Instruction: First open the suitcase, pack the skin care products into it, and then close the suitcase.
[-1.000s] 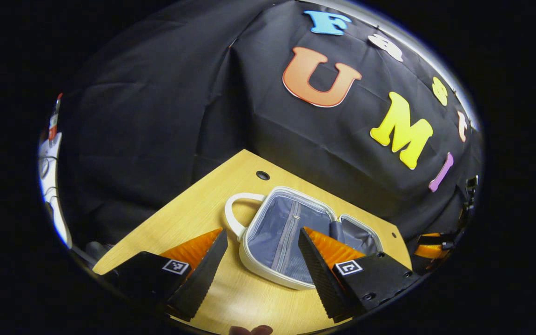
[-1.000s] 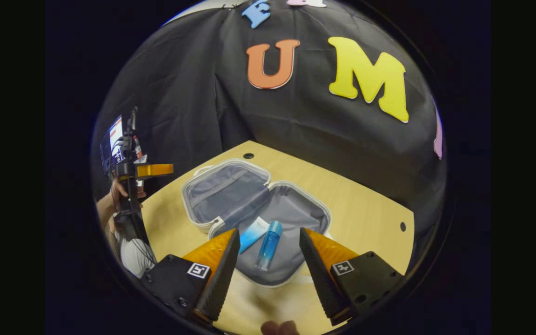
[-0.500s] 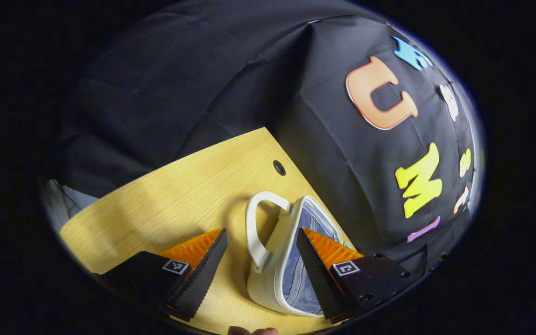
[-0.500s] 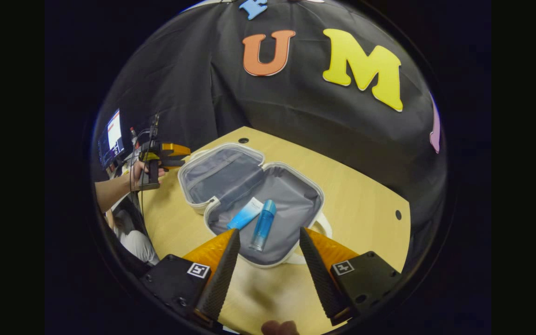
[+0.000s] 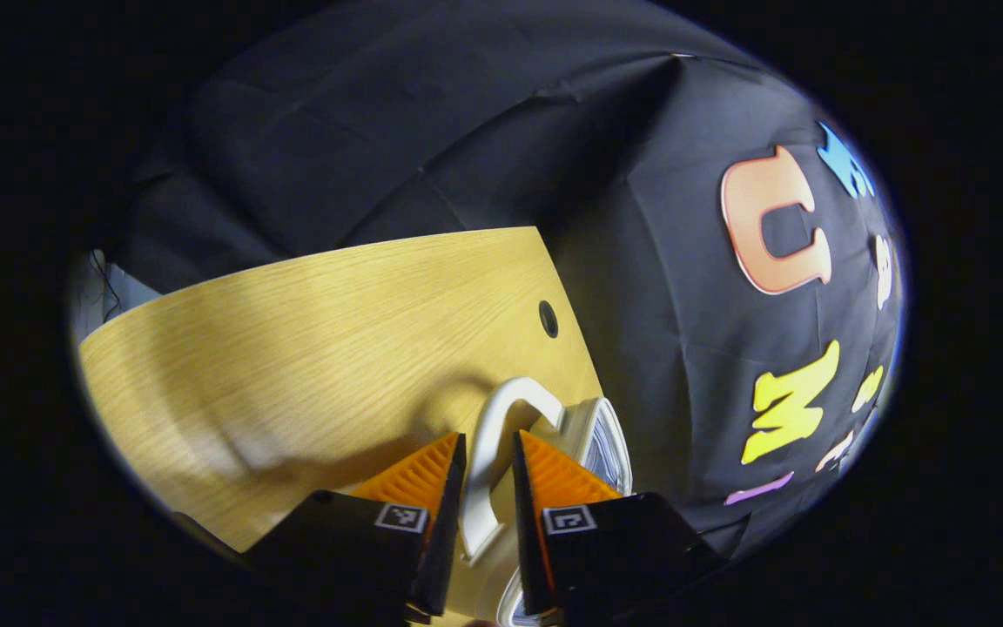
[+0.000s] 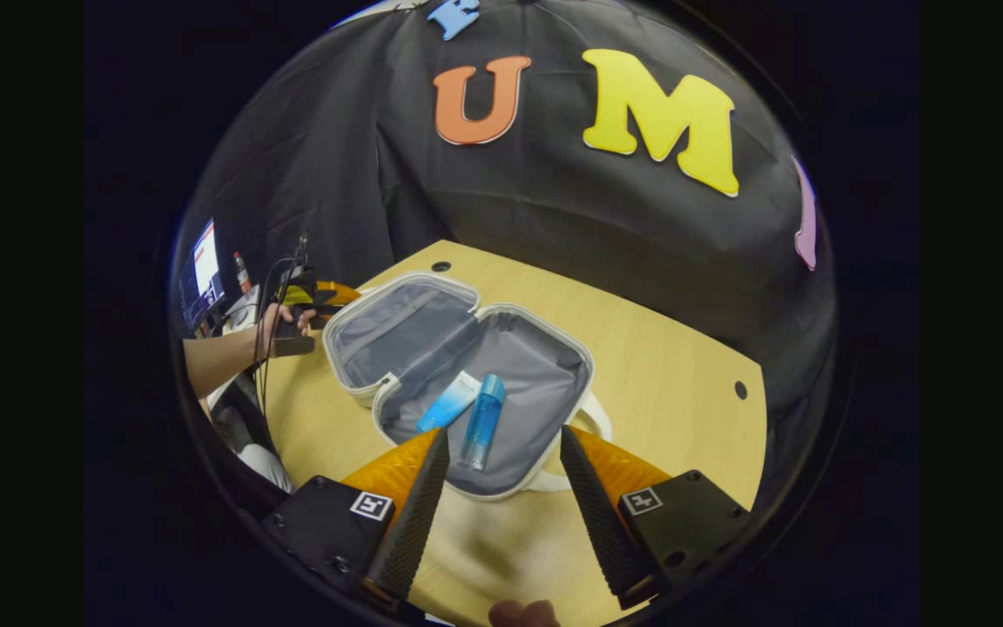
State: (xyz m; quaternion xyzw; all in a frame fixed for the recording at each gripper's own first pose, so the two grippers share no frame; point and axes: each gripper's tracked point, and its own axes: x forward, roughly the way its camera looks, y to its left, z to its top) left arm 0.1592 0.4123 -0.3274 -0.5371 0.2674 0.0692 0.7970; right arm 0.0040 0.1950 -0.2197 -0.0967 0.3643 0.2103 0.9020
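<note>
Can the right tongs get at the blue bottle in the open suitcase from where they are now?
Probably yes. The right tongs are open, and the blue bottle lies uncovered in the open suitcase just ahead of them. The tube lies close beside the bottle and may crowd one finger.

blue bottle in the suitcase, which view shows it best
The right gripper view: the blue bottle lies in plain sight on the grey lining of the open suitcase, beside a tube. The left gripper view gives just the suitcase's white handle and edge.
</note>
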